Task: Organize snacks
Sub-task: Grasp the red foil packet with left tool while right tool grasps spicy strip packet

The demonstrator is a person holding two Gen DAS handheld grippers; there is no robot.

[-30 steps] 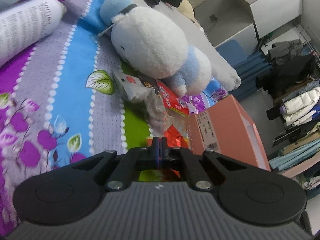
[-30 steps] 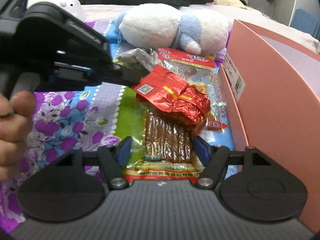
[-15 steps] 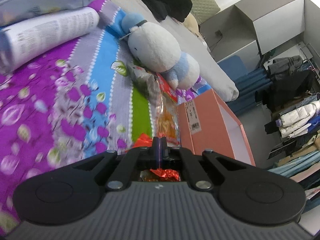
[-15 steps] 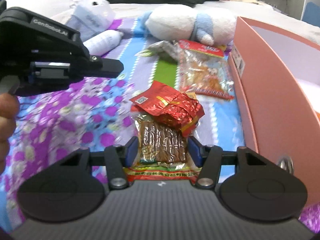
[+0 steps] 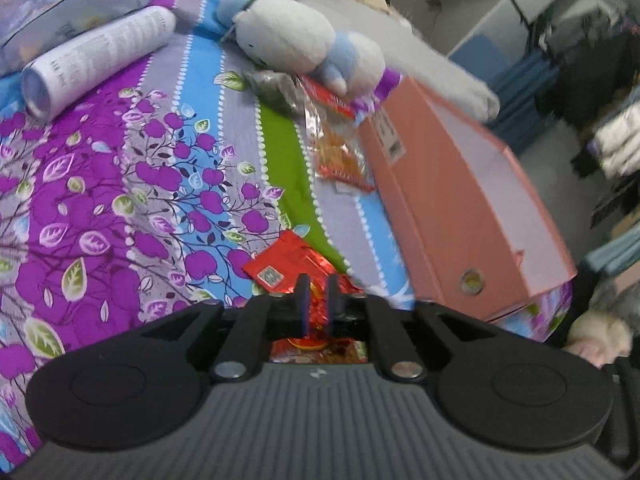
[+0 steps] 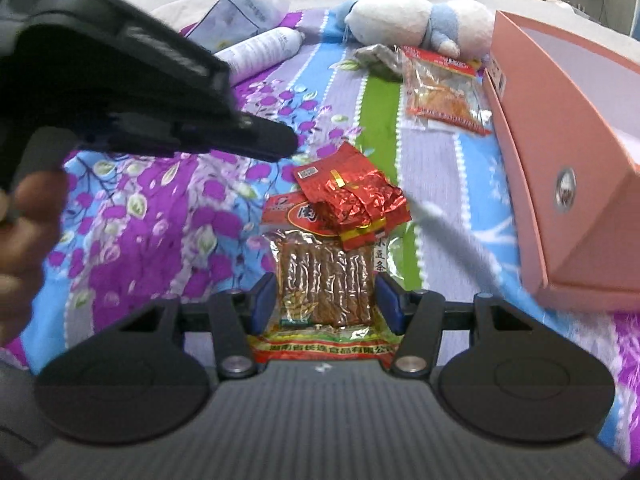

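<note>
A crinkled red foil snack packet (image 6: 352,196) lies on top of a clear pack of brown snack sticks (image 6: 326,276) on the flowered bedspread. My right gripper (image 6: 326,300) is open, its blue-padded fingers either side of the stick pack. My left gripper (image 5: 315,300) hovers above the red packet (image 5: 288,264), its fingers a narrow gap apart and holding nothing; it also shows as a dark body at the left of the right wrist view (image 6: 256,140). An orange snack bag (image 6: 442,96) lies further back beside the pink box (image 6: 560,136).
A white and blue plush toy (image 5: 304,44) lies at the back with a grey foil bag (image 5: 276,88) beside it. A white tube (image 5: 100,56) and a plastic bag (image 6: 244,8) lie at the back left. Shelves and clothes stand beyond the bed.
Both grippers have pulled back from the plush toy and box. The left gripper's fingers, shut before, now stand slightly apart over the red packet. The right gripper still straddles the stick pack.
</note>
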